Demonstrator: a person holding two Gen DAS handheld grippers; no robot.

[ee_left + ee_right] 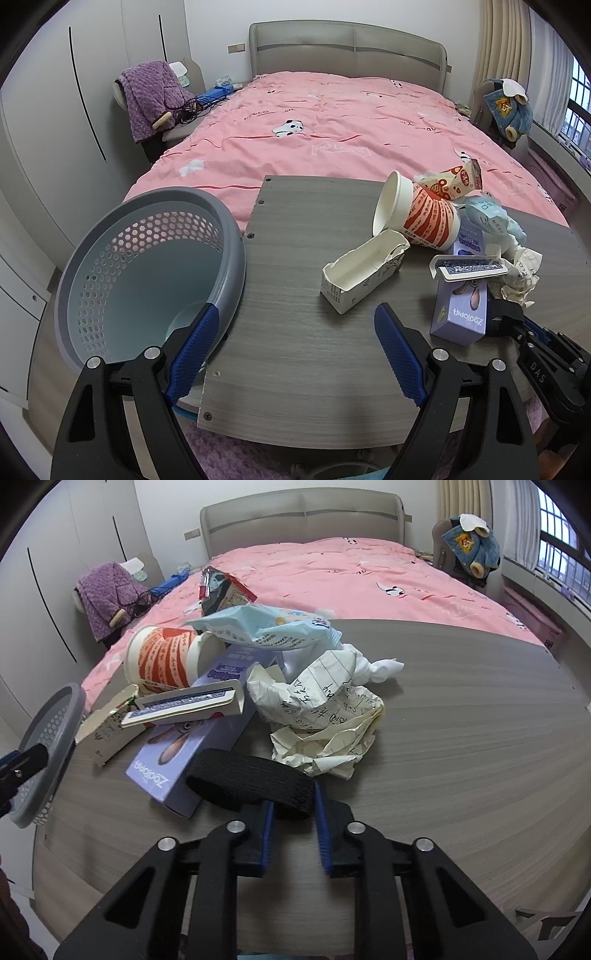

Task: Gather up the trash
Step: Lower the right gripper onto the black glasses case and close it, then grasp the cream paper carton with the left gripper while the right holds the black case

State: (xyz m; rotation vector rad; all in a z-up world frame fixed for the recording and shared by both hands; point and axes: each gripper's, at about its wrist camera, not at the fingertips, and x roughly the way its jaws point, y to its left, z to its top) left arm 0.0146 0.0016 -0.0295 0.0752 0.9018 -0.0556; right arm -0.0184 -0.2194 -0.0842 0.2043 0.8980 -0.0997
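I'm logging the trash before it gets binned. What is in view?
bin: 1, grey, left table edge
paper cup: 1, orange-white, on its side
torn carton: 1, white, mid-table
purple box: 1, under card pack
card pack: 1, white-blue
wrapper: 1, light blue
crumpled paper: 1, cream
black band: 1, in right tongs
left tongs: open
right tongs: shut on band

A pink bedspread (332, 122) covers the bed beyond the grey tabletop (295, 350); purple blanket (147, 96) drapes a chair.
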